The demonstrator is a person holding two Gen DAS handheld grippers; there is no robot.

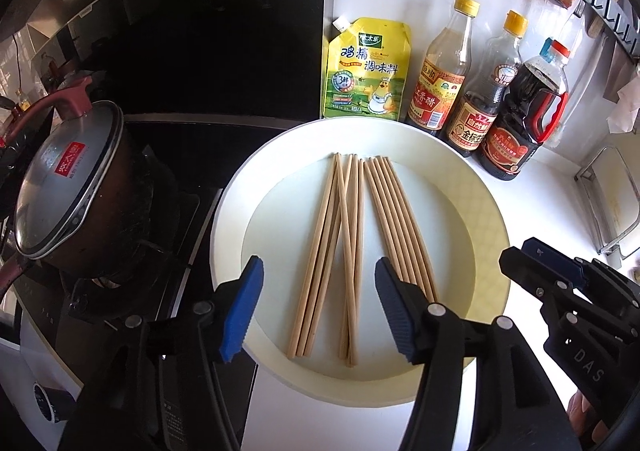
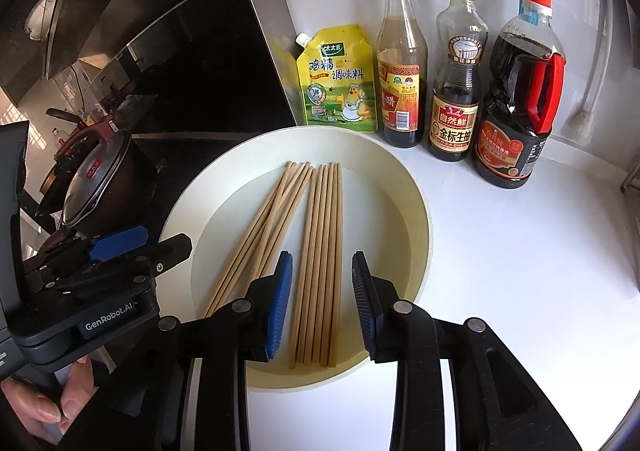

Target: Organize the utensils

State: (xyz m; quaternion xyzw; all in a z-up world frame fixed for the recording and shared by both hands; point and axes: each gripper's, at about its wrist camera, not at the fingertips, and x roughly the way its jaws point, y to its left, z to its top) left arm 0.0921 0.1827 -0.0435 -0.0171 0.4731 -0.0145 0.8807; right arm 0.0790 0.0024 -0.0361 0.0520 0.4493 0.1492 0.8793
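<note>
Wooden chopsticks [image 1: 344,251] lie flat inside a round cream tray [image 1: 496,227] on the white counter [image 2: 520,251], in two groups: a left bunch [image 1: 320,263] loosely crossed and fanned, and a right bunch [image 2: 320,267] lined up neatly side by side, tips pointing to the far side. They look light, stiff and thin, smooth enough to roll or slip, so a pinch across several at once near mid-length or the thicker near ends seems the safest hold; grabbing one tip would likely let them pivot. The left gripper [image 1: 318,311] hovers over the near part of the left bunch, its blue pad and black pad standing wide apart, nothing pressed between them. The right gripper [image 2: 322,303] hovers over the near ends of the right bunch, jaws moderately apart, sticks visible in the gap below but not clamped. A hand [image 2: 52,403] is seen on the left gripper's handle at the near left of the right wrist view. Beyond the tray, at the far side against the wall, stand a yellow seasoning pouch [image 1: 366,71], a vinegar bottle [image 1: 440,75], a soy sauce bottle [image 1: 488,91] and a big dark jug with a red handle [image 1: 524,115]. On the left is a black stove [image 1: 168,211] with a lidded pot [image 1: 68,183]. Judgement: the left bunch still needs straightening.
</note>
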